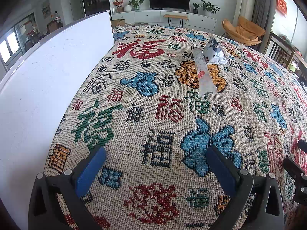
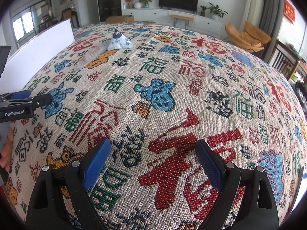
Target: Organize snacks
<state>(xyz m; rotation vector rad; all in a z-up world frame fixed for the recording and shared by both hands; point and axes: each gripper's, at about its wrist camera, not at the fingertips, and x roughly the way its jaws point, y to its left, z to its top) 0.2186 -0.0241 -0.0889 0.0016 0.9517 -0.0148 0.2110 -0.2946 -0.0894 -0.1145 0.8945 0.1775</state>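
Observation:
Two snacks lie on the patterned cloth: a long clear-wrapped stick packet [image 1: 203, 71] and a white pyramid-shaped pouch [image 1: 214, 50] touching its far end. Both also show in the right wrist view, the stick packet [image 2: 94, 54] and the pouch [image 2: 119, 41] far to the upper left. My left gripper [image 1: 155, 153] is open and empty, low over the cloth, well short of the snacks. My right gripper [image 2: 153, 147] is open and empty, over a red character. The left gripper also shows at the left edge of the right wrist view [image 2: 30, 97].
A white box wall [image 1: 48, 76] stands along the left of the cloth [image 1: 153, 115]; it also shows in the right wrist view [image 2: 38, 46]. Beyond the table are a TV cabinet [image 1: 163, 17], an orange chair [image 1: 245, 30] and wooden chairs [image 1: 284, 51] at the right.

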